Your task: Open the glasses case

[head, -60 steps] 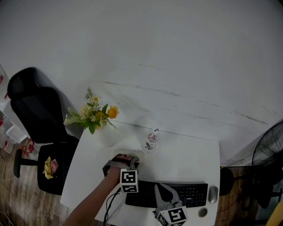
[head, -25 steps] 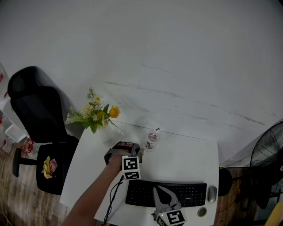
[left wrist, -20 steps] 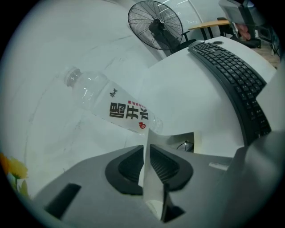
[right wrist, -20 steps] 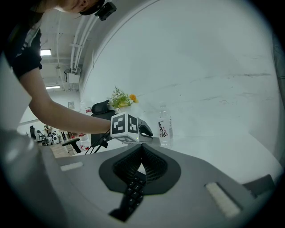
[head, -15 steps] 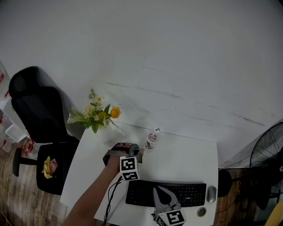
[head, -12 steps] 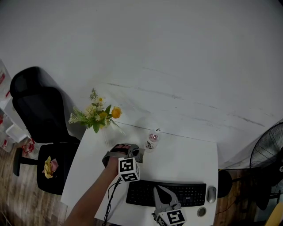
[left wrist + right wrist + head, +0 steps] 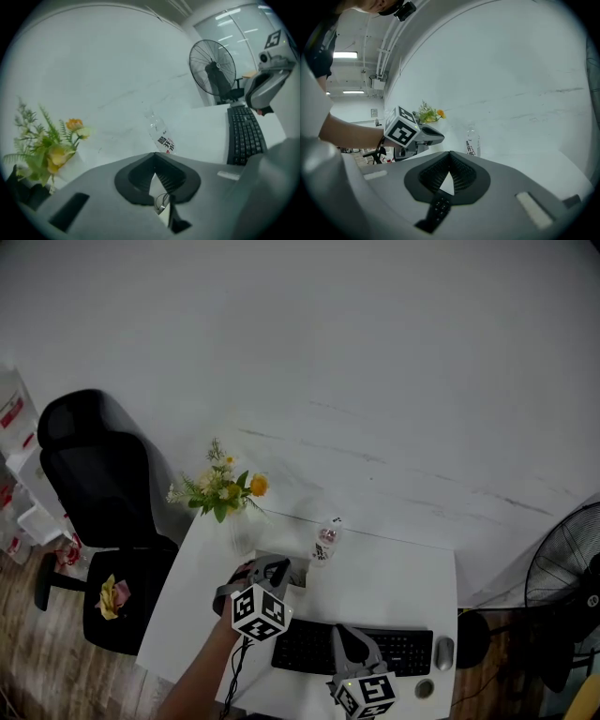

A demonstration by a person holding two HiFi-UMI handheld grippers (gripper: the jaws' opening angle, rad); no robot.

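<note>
Head view puts the right gripper nearest, at the table's 6 o'clock edge, hovering over a black keyboard. Its jaws are closed on nothing, and in the right gripper view only keys show through the wedge behind the tips. A mouse lies just at the keyboard's 3 o'clock end. Beyond the keyboard, toward 10 o'clock, the left gripper is held up off the table. Its jaws are pressed together on a thin white panel of the glasses case. In the left gripper view that panel fills the gap between the jaws and bears a small metal loop. Farther back, at 12 o'clock from the case, stands a clear water bottle. A vase of flowers sits at the table's 10 o'clock corner. Off the table, a black chair stands at 9 o'clock and a fan at 3 o'clock.
</note>
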